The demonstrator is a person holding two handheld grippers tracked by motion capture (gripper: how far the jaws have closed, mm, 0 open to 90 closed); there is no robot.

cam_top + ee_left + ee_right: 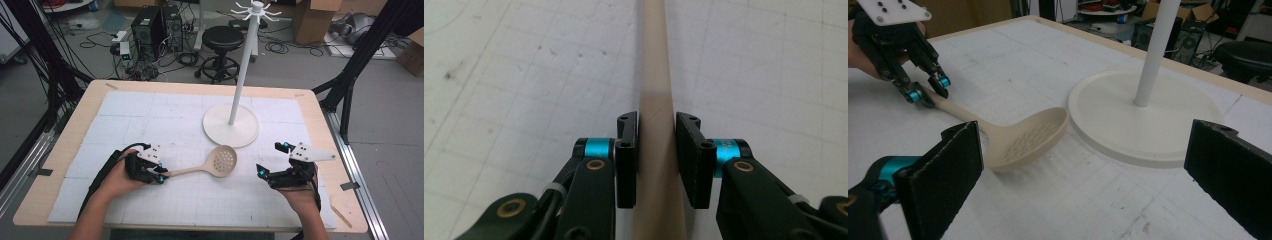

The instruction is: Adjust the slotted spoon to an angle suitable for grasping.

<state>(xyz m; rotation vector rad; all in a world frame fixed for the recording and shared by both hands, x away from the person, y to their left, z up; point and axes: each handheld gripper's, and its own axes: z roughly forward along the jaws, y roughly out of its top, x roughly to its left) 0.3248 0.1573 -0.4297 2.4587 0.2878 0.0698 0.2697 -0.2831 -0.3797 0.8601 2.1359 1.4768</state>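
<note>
While the spoon lies flat, these lines take the stand as landmark.

Stand: white pole on a round base [231,126], hooks at its top — likely where the spoon is meant to hang, judging from its shape.

Spoon: beige slotted spoon [210,166] on the mat, bowl just beside the near edge of the base, handle running away from the stand toward the person's left.

Left gripper: left gripper [161,175] at the handle's far end from the stand, jaws pinching the handle from both sides; in the left gripper view the handle [656,130] passes straight up between the two pads, touching both.

Why that hold: gripping the end leaves the bowl free and gives leverage to swing the spoon upright toward the hooks — my reading, not a certainty.

Right gripper: right gripper [269,160] on the near right of the base, jaws spread wide and empty, well apart from the spoon.

Why it waits: its camera looks across the bowl [1028,137] and the base, so it seems placed to steady or take the bowl end.

Risk: a hold at the handle's end may let the bowl sag once lifted.
</note>
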